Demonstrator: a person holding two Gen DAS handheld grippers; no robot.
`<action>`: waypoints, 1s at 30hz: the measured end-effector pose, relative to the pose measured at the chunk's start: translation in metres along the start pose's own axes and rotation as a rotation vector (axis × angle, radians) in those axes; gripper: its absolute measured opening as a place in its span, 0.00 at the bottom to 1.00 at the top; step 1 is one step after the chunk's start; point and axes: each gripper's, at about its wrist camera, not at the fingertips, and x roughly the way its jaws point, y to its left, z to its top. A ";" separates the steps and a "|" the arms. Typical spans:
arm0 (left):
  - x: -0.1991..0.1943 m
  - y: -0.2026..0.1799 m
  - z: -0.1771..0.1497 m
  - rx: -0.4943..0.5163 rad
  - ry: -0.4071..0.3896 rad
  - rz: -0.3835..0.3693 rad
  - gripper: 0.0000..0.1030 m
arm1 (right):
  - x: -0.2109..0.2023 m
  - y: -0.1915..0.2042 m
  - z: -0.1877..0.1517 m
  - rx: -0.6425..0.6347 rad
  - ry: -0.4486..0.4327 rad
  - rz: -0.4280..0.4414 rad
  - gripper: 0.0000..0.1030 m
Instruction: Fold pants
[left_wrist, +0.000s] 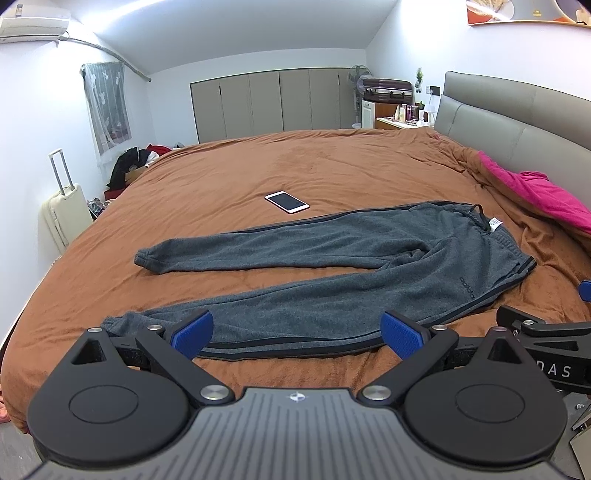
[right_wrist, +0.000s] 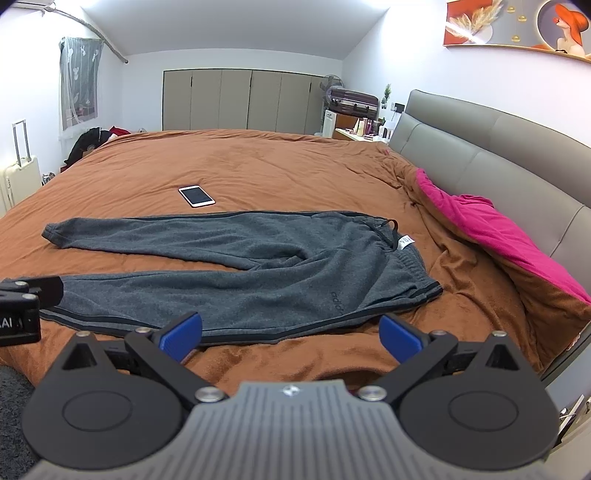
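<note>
The pants lie spread on the bed, waistband to the right, both legs running left and splayed apart, the near leg closest to the tools. A likely slip: pinching only the top layer of fleece at the near edge, so the leg drags and bunches instead of folding over cleanly. The phone sits just beyond the far leg and could be covered or nudged by a swung leg. The left tool hovers over the near leg, jaws apart and empty. The right tool hangs near the hip, also apart, holding nothing.
</note>
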 end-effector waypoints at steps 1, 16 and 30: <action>0.000 0.000 -0.001 0.000 0.001 0.001 1.00 | 0.000 0.000 0.000 -0.001 0.000 0.000 0.95; -0.001 0.001 0.000 -0.001 0.007 0.004 1.00 | -0.001 0.001 -0.001 -0.004 -0.002 0.003 0.95; -0.001 0.003 -0.002 -0.001 0.010 0.005 1.00 | -0.001 0.002 -0.001 -0.003 0.000 0.005 0.95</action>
